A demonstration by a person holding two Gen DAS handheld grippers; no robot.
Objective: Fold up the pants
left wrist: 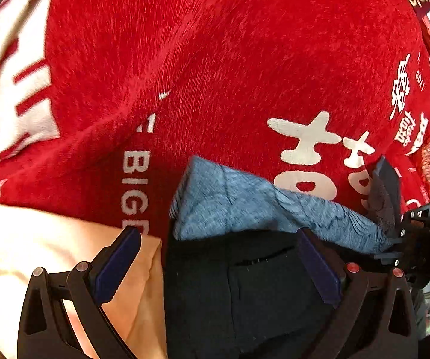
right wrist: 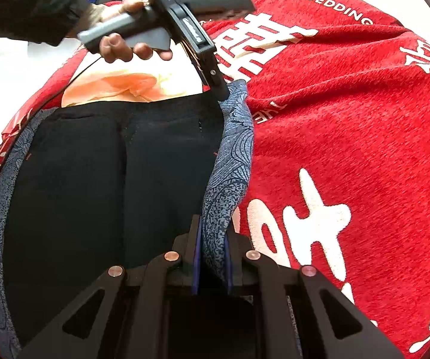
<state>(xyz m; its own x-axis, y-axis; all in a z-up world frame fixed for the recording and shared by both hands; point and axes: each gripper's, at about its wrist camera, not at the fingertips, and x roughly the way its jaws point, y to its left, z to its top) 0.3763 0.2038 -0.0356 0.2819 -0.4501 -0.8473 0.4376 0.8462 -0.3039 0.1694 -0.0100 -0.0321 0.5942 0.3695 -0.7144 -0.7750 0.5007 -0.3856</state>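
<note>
The black pants [right wrist: 95, 179] lie flat on a blue-grey patterned cloth [right wrist: 233, 161] over a red blanket. My right gripper [right wrist: 212, 239] is shut on the right edge of the blue-grey patterned cloth beside the pants. My left gripper [left wrist: 215, 266] is open above the pants [left wrist: 245, 293], its blue pads [left wrist: 116, 266] wide apart. In the right wrist view the left gripper [right wrist: 218, 89] hangs over the far corner of the pants and cloth. The right gripper's fingers [left wrist: 385, 197] show at the cloth [left wrist: 245, 203] edge.
A red blanket [right wrist: 349, 134] with white lettering covers the surface. A peach-coloured cloth [right wrist: 125, 86] lies beyond the pants' far end, also in the left wrist view [left wrist: 35, 254]. A white floor and room furniture show at the far edges.
</note>
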